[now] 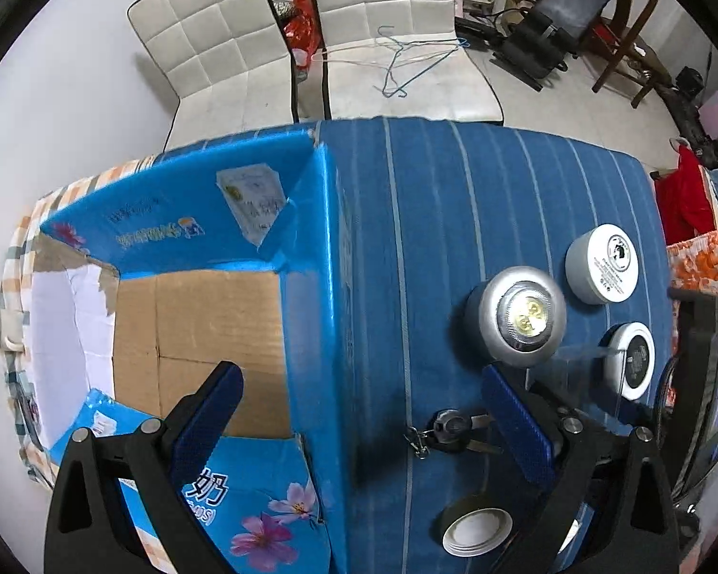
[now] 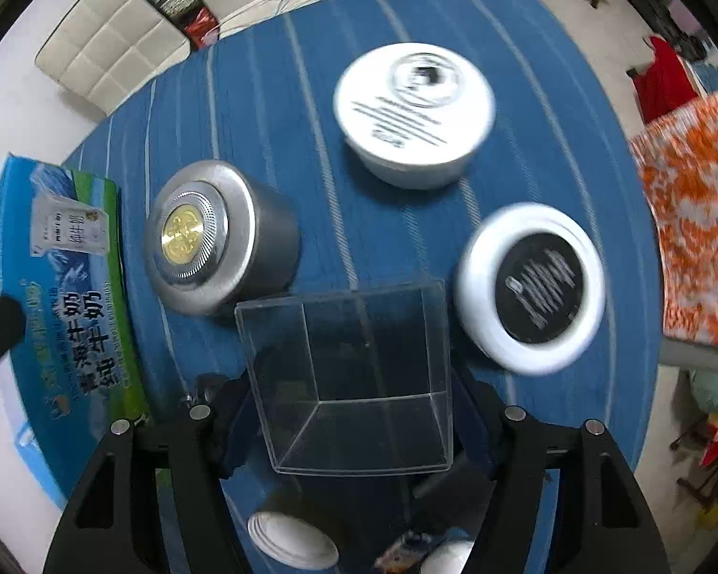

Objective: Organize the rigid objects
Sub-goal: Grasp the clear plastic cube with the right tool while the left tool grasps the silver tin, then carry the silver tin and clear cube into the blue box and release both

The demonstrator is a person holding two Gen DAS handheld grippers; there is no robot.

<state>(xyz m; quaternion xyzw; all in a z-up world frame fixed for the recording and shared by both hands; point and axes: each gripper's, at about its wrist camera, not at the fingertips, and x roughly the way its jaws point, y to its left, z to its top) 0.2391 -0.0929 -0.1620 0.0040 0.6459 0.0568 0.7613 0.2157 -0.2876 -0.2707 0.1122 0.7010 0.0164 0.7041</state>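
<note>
An open blue milk carton box with a bare cardboard floor stands at the table's left; its side shows in the right wrist view. My left gripper is open and empty, straddling the box's right wall. My right gripper is shut on a clear plastic cube box, held above the blue striped cloth; the cube also shows in the left wrist view. Nearby stand a silver round tin, a white jar and a black-topped white jar.
Keys and a tape roll lie on the blue cloth near the front. A white lid sits low in the right wrist view. Two white padded chairs stand behind the table. Orange patterned fabric hangs at right.
</note>
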